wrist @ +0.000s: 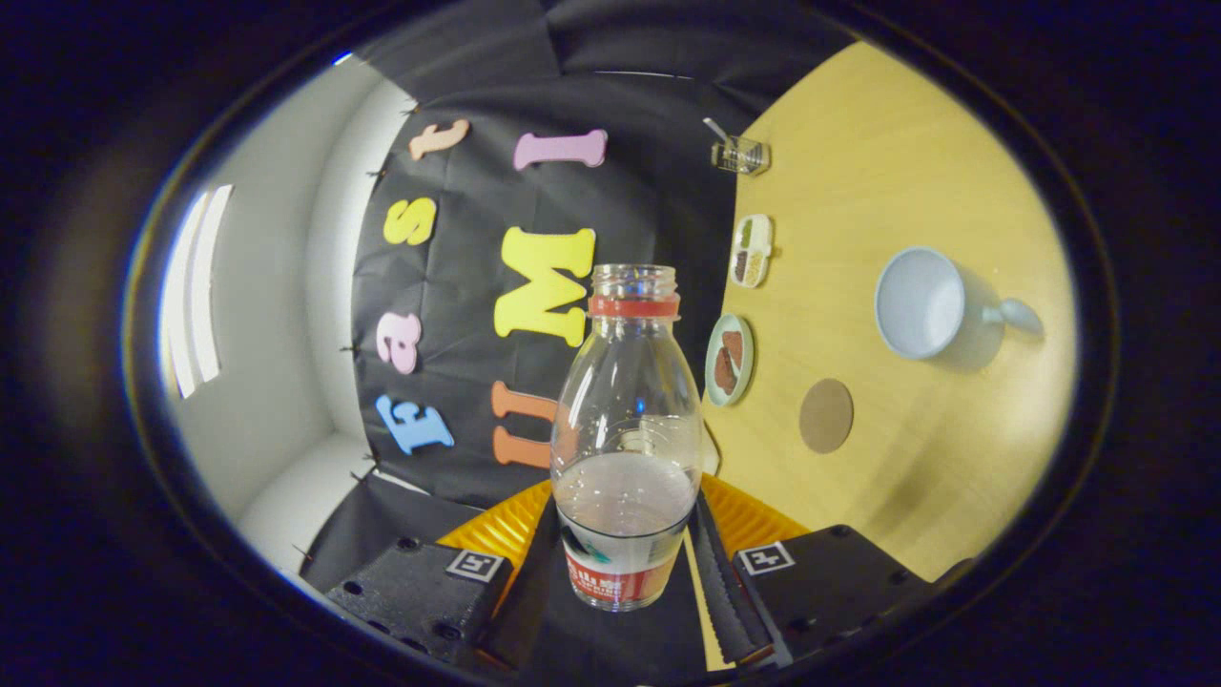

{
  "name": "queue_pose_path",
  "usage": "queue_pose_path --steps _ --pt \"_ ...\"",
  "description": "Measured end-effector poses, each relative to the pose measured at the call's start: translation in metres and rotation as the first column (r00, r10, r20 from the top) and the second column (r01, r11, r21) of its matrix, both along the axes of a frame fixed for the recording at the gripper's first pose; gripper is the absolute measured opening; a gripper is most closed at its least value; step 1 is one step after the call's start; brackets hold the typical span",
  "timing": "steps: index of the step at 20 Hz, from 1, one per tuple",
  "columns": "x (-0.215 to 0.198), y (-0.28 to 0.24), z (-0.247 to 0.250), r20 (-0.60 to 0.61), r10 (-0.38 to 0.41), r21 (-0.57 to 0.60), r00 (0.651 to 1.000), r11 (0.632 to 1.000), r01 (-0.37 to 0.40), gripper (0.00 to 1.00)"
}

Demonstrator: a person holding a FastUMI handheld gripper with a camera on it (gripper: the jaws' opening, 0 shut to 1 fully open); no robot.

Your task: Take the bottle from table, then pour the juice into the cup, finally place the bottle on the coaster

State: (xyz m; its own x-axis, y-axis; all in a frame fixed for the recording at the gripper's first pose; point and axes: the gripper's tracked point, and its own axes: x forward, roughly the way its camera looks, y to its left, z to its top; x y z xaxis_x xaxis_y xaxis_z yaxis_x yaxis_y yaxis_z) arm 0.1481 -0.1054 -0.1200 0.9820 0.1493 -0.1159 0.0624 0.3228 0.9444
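I have the gripper closed around the lower body of the clear plastic bottle, with a finger pressing in on each side at the level of its label, so the bottle sits pinched between them. The whole view is rolled sideways: the wooden table runs up one side of my picture like a wall, and the bottle lies along the fingers with its neck pointing away from me. Its cap is off, a red ring circles the open neck, and a shallow pool of clear liquid sits in the part nearest the fingers. Just beyond the bottle, on the table side, I see a round brown coaster lying flat, and close to it a small round dish holding something dark brown. A little further off is the pale blue cup, its open mouth facing me and its handle turned away from the bottle. Past the dish is a small divided tray of grains or seeds, and furthest of all a clear glass container with a spoon in it.
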Motion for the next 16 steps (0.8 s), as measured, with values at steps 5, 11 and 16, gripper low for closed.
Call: queue_pose_path --steps 5,11,16 --pt "-0.019 0.009 0.003 0.024 0.068 -0.416 0.997 0.908 -0.052 0.75" --pt "-0.04 -0.014 -0.011 -0.069 0.025 -0.836 0.997 0.545 -0.071 0.76" --pt "-0.049 -0.017 0.001 0.008 -0.011 -0.911 1.0 0.413 0.012 0.75"
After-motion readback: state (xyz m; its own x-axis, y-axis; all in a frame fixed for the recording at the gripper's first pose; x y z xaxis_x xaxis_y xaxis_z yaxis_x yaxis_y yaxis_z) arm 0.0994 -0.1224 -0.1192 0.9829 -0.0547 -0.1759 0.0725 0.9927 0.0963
